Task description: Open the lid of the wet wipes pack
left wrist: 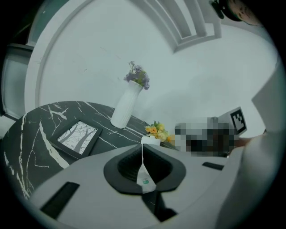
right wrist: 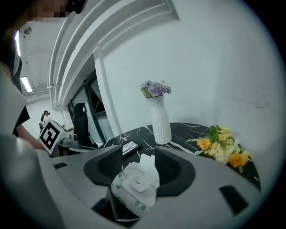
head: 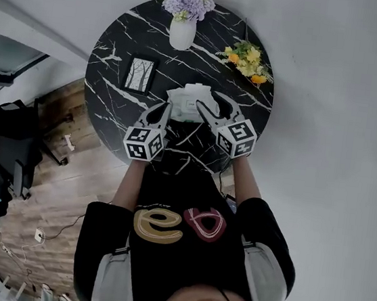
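Note:
The white wet wipes pack [head: 189, 99] with green marks is near the middle of the round black marble table [head: 119, 49], between both grippers. My left gripper [head: 166, 107] is shut on it: in the left gripper view a thin white edge of the pack [left wrist: 144, 178] is pinched between the dark pads [left wrist: 123, 167]. My right gripper [head: 216, 103] stands open. In the right gripper view the pack [right wrist: 134, 187] sits between the wide jaws without the pads pressing on it. A small white label faces the camera and a white flap [right wrist: 147, 162] stands up at its far end.
A white vase of purple flowers [head: 183, 26] stands at the table's far edge, a bunch of yellow flowers [head: 249, 60] at the far right, and a framed picture [head: 140, 74] lies at the left. Wood floor and black furniture [head: 11, 152] lie to the left.

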Action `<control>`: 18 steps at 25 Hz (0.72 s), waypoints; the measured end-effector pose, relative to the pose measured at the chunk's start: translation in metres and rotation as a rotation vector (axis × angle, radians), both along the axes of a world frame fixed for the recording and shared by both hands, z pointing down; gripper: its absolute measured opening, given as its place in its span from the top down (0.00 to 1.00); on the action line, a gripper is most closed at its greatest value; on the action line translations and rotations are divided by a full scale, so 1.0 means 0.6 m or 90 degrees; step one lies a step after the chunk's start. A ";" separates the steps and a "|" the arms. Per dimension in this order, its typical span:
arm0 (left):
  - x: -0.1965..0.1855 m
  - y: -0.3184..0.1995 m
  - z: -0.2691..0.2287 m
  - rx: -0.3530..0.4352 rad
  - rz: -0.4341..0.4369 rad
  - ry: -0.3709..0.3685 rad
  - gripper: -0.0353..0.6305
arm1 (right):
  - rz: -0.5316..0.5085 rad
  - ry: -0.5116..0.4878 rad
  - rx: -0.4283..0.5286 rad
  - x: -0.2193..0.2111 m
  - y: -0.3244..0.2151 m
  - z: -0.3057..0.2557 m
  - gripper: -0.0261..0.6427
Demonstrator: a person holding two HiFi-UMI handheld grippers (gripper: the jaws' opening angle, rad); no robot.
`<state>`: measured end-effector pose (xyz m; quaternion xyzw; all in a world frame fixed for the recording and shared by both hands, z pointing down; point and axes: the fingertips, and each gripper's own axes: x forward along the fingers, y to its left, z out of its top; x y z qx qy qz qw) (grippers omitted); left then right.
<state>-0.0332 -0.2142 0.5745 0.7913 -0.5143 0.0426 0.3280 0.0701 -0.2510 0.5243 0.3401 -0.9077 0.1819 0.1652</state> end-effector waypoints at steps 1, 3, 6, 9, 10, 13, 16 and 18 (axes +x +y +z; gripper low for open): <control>0.000 0.003 -0.009 0.011 0.003 -0.004 0.92 | 0.023 -0.007 0.007 0.003 0.008 -0.002 0.62; 0.001 0.009 -0.027 0.032 0.006 -0.011 0.92 | 0.064 -0.014 0.018 0.010 0.024 -0.004 0.62; -0.003 0.021 -0.053 0.059 -0.002 -0.004 0.92 | 0.108 -0.012 0.029 0.018 0.054 -0.002 0.62; -0.007 0.034 -0.070 0.079 -0.004 0.000 0.92 | 0.138 -0.007 0.039 0.021 0.083 0.001 0.64; -0.009 0.039 -0.073 0.084 -0.003 -0.005 0.92 | 0.144 -0.004 0.043 0.021 0.091 0.001 0.65; -0.016 0.054 -0.080 0.096 0.000 -0.020 0.92 | 0.165 0.002 0.058 0.020 0.110 -0.003 0.71; -0.021 0.068 -0.084 0.102 0.007 -0.028 0.92 | 0.182 0.003 0.072 0.018 0.124 -0.011 0.84; -0.021 0.076 -0.084 0.104 0.010 -0.030 0.92 | 0.186 0.007 0.078 0.016 0.133 -0.012 0.91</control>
